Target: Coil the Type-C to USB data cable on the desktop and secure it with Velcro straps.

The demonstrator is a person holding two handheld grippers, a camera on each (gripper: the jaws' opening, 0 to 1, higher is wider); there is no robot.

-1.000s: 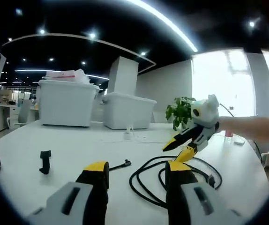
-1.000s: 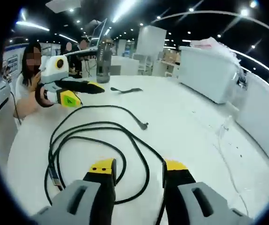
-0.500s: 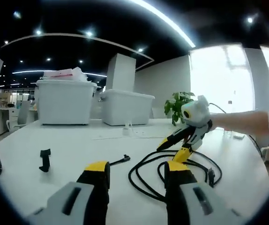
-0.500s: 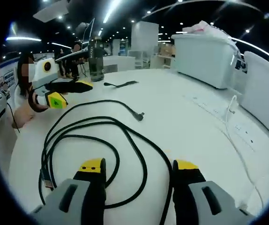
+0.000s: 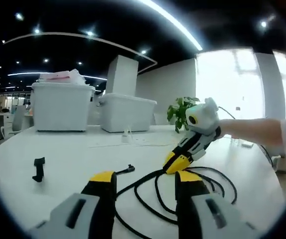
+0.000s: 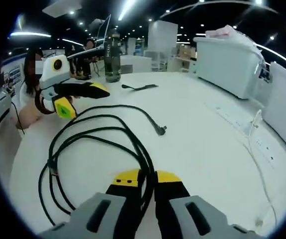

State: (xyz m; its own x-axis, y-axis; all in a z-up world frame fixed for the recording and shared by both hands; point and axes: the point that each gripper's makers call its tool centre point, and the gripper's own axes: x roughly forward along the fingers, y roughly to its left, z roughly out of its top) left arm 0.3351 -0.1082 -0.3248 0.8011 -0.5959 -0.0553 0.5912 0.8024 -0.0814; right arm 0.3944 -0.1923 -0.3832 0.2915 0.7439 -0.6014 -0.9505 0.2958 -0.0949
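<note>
A: Where's the cable (image 6: 108, 134)?

B: Loosely looped on the bench (image 6: 208, 149). The right gripper (image 6: 147, 178) pinches two strands between its fingers; half a second ago those were spread astride them.

A: And the left gripper (image 5: 145, 181)?

B: Fingers spread, above the loops' near edge. Relative to the coil, the Velcro strap (image 5: 38, 168) lies well off on the left gripper's side.
</note>
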